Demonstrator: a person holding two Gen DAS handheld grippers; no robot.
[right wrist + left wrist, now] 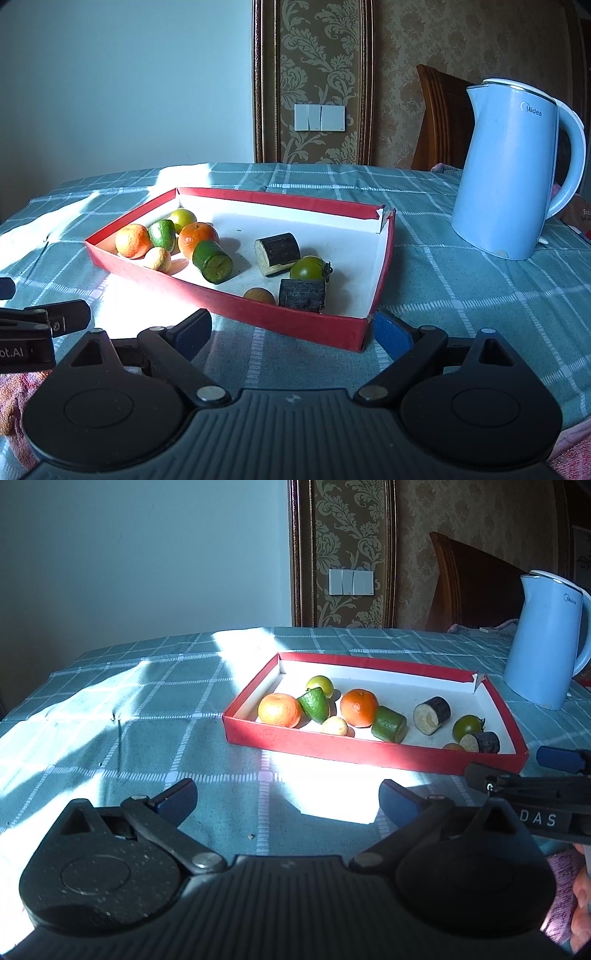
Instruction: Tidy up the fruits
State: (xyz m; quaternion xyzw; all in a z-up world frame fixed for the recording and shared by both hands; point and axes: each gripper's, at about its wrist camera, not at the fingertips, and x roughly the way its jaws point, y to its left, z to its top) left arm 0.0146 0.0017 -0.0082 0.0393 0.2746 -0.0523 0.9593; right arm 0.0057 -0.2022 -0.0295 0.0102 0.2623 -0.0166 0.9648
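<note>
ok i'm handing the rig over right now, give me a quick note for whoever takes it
Left gripper: open, empty, over the tablecloth short of the red tray.
Right gripper: open, empty, at the tray's near right corner.
Fruits: all in the tray. Two oranges, avocado piece and lime at its left end; cucumber piece, two dark cut pieces and green tomato toward the right.
Done: nothing lies outside the tray.
Left: possibly grouping by kind.

Ahead of me: desk (461, 295) under a teal checked cloth, with a hard patch of sunlight (325, 794) on its near side. Plain pale wall (147, 554) at left. Gold damask panel in a dark wood frame (314, 74) at centre, carrying a white switch plate (319, 117). Brown wooden chair back (439, 118) behind the desk, right.
</note>
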